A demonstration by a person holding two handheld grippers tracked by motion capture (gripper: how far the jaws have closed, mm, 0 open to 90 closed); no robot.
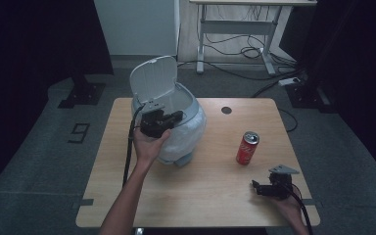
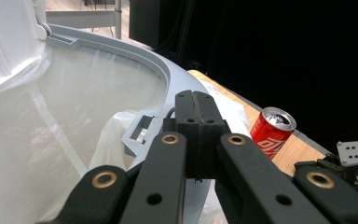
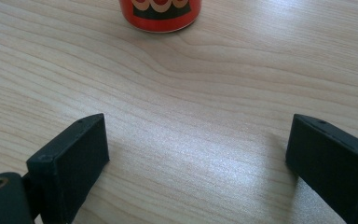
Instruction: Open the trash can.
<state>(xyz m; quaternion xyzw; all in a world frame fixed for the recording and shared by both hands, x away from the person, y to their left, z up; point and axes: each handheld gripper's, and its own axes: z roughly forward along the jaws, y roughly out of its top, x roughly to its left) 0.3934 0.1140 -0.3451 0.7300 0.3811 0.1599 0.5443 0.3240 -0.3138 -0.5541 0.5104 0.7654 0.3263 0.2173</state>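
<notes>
Right gripper spread wide, low on worktop — upright can at its 11 o'clock, nearer than clenched left gripper at bin rim.

Dim room: grey carpet floor, black curtains, white desk frame with tangled cables behind

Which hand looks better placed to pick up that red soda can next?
Right, probably. The right gripper rests open on the table, facing the upright can with nothing between. The left gripper is shut at the bin's rim.
</notes>
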